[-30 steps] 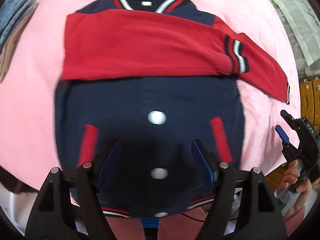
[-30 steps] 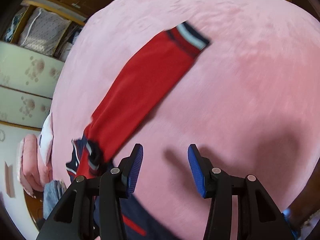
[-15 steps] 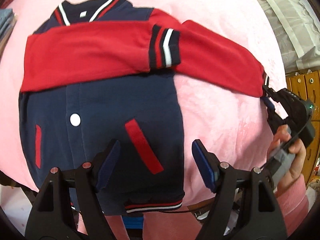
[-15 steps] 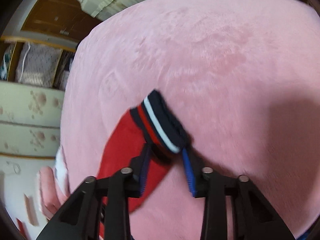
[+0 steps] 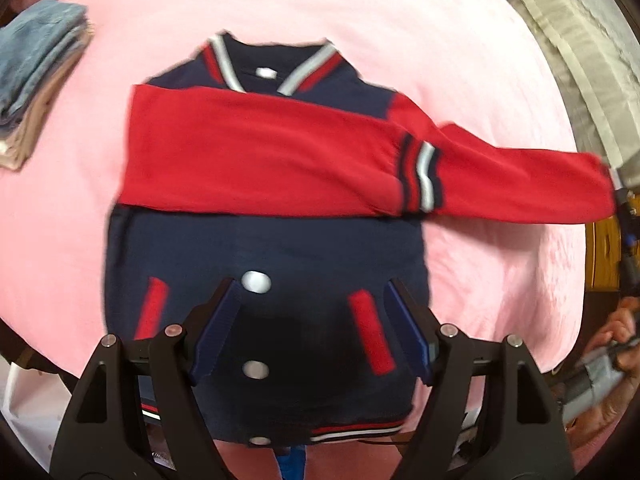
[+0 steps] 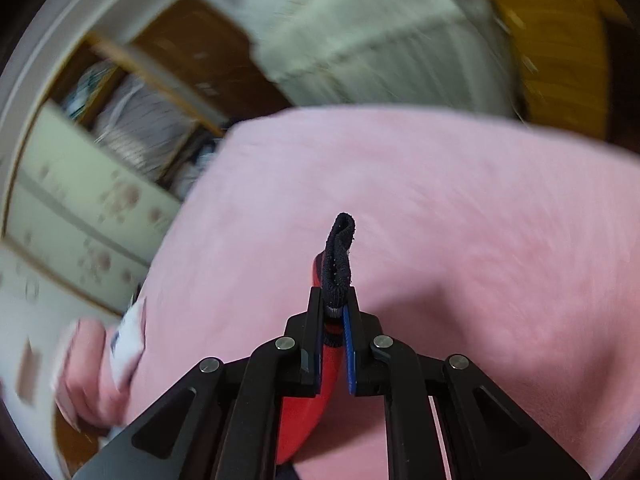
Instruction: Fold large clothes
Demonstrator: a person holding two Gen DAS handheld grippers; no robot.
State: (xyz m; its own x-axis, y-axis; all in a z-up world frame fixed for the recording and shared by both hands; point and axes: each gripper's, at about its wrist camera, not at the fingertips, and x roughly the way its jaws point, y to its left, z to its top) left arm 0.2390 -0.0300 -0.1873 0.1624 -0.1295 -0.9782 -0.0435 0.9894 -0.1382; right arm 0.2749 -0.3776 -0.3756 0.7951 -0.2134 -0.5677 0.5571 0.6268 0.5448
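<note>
A navy jacket with red sleeves lies front up on the pink blanket. One red sleeve is folded across its chest. The other sleeve stretches out to the right, raised off the blanket. My right gripper is shut on the dark cuff of that sleeve and also shows at the right edge of the left wrist view. My left gripper is open and empty above the jacket's lower front.
A stack of folded clothes lies at the blanket's far left. Wooden shelves and a pale quilt stand beyond the bed. A yellow cabinet is at the right.
My right gripper has shut on the sleeve cuff and lifted it off the blanket. My left gripper has swung back over the jacket's middle.
</note>
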